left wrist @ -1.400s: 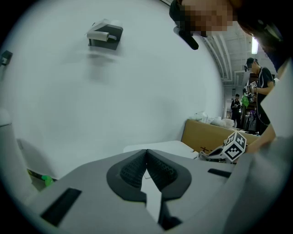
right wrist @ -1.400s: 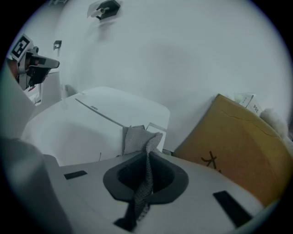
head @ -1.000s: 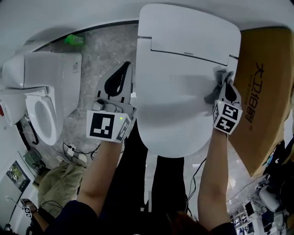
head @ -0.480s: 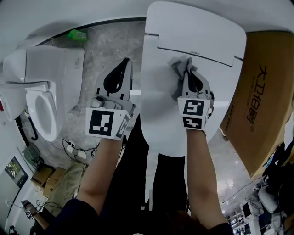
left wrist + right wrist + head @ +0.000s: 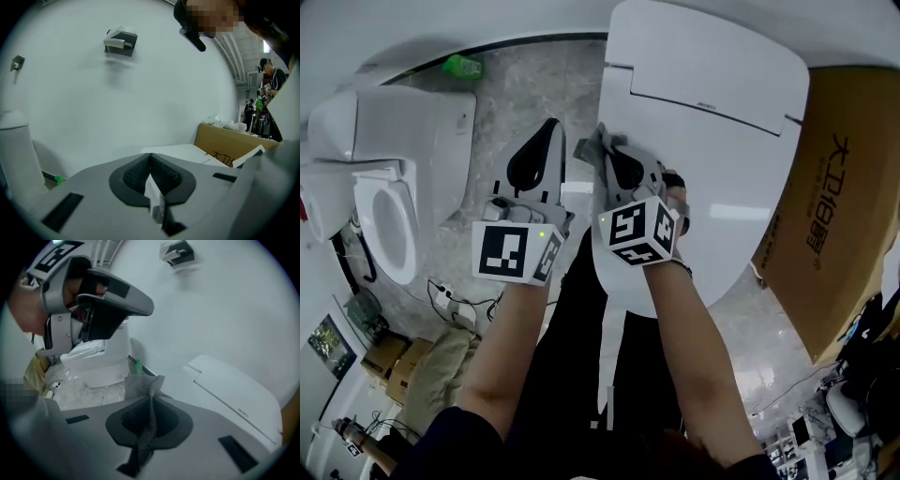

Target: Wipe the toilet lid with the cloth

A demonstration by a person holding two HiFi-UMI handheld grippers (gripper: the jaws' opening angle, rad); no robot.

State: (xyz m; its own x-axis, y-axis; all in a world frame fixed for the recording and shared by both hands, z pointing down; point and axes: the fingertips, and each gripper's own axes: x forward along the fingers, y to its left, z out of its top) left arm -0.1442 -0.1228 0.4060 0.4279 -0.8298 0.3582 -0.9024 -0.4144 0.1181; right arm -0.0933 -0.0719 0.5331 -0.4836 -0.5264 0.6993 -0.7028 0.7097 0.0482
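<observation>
- Head view has the right gripper point(image 5: 614, 157) at the left edge of the glossy white plastic toilet lid point(image 5: 722, 141), with the crumpled grey knit cloth point(image 5: 592, 145) bunched at its tip, right on that edge.
- Right gripper view settles the grip: the jaws are closed down to a narrow slit with the cloth point(image 5: 146, 390) pinched between them. A wad pokes out ahead of the tips and a tail hangs back through the pads.
- Left gripper point(image 5: 546, 141) hangs off the lid, just beside its left edge, over the grey stone floor. In the left gripper view its ribbed black pads point(image 5: 136, 173) meet at the tips, with nothing between them.
- Wiping looks under way, with most of the lid's surface lying to the right of the cloth.
- To do this well, I'd press the wad flat on the lid so more cloth touches it.
- Then sweep right in overlapping passes, from the hinge end down to the front curve.
- Hold that pinch firm. A bunched cloth can drag loose on a slick surface.
- Let the cloth, not the hard jaw tips, meet the plastic.
</observation>
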